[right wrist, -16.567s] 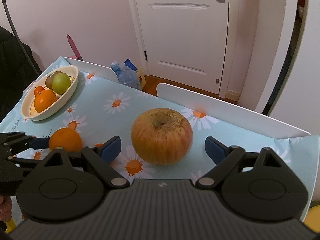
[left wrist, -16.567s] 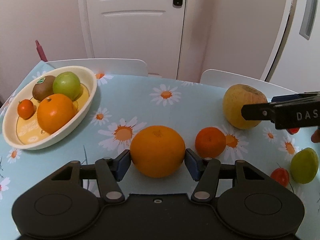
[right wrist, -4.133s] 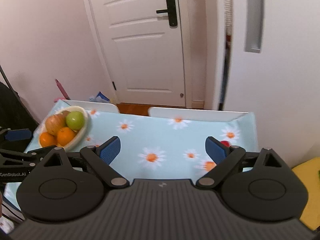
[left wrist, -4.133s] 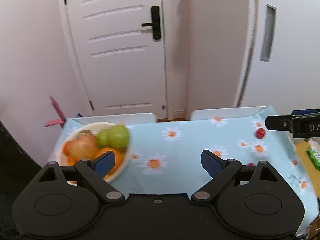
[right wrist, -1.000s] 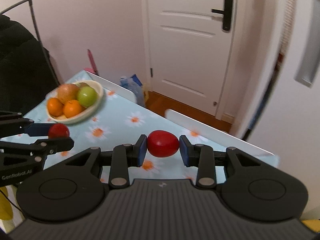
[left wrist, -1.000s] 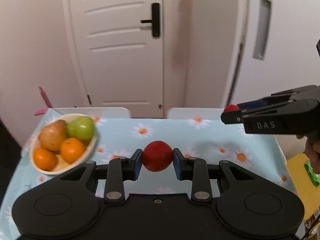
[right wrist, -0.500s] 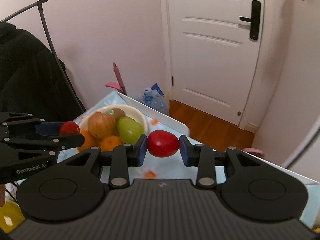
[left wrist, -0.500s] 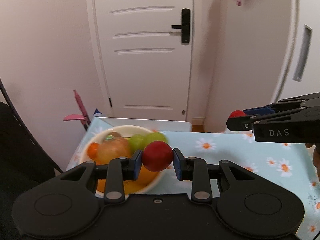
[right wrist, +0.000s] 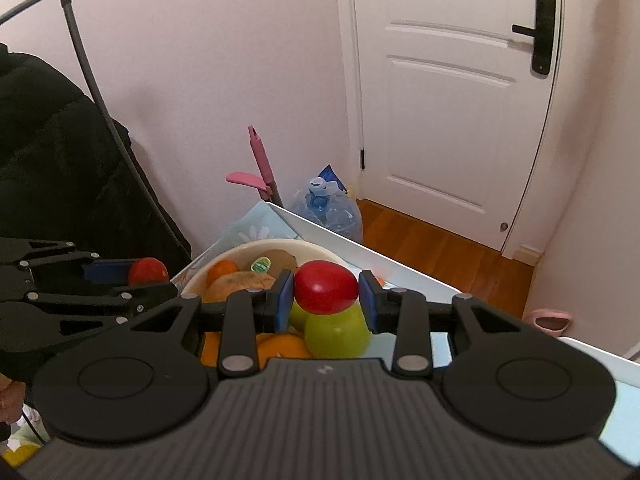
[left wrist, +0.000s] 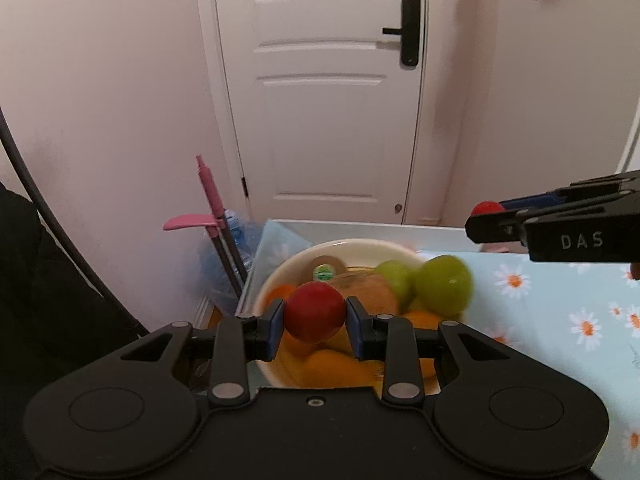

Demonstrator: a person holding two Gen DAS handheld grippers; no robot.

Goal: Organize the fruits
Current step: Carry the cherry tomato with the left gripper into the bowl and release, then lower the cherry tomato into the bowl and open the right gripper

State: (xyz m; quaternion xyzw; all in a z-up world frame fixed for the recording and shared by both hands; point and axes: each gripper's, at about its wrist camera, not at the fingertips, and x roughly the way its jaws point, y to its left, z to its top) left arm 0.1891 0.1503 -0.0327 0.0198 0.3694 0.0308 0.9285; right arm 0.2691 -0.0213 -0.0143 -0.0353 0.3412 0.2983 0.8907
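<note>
Red tomatoes (left wrist: 315,311) (right wrist: 326,287): two, one per gripper (left wrist: 315,322) (right wrist: 326,294).

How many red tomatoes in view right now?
2. One tomato is clamped in the left claw, the other tomato in the right claw, both over the fruit bowl. More could be hidden under the piled fruit.

pale pink walls (right wrist: 208,80) are framing a white panelled door (left wrist: 320,100) bearing a black lever handle (left wrist: 408,32). a wooden floor (right wrist: 432,248) is showing below it. a clear water bottle (right wrist: 328,212) and a pink-handled tool (right wrist: 260,164) are leaning near the corner. a dark garment (right wrist: 52,160) is hanging at left.
</note>
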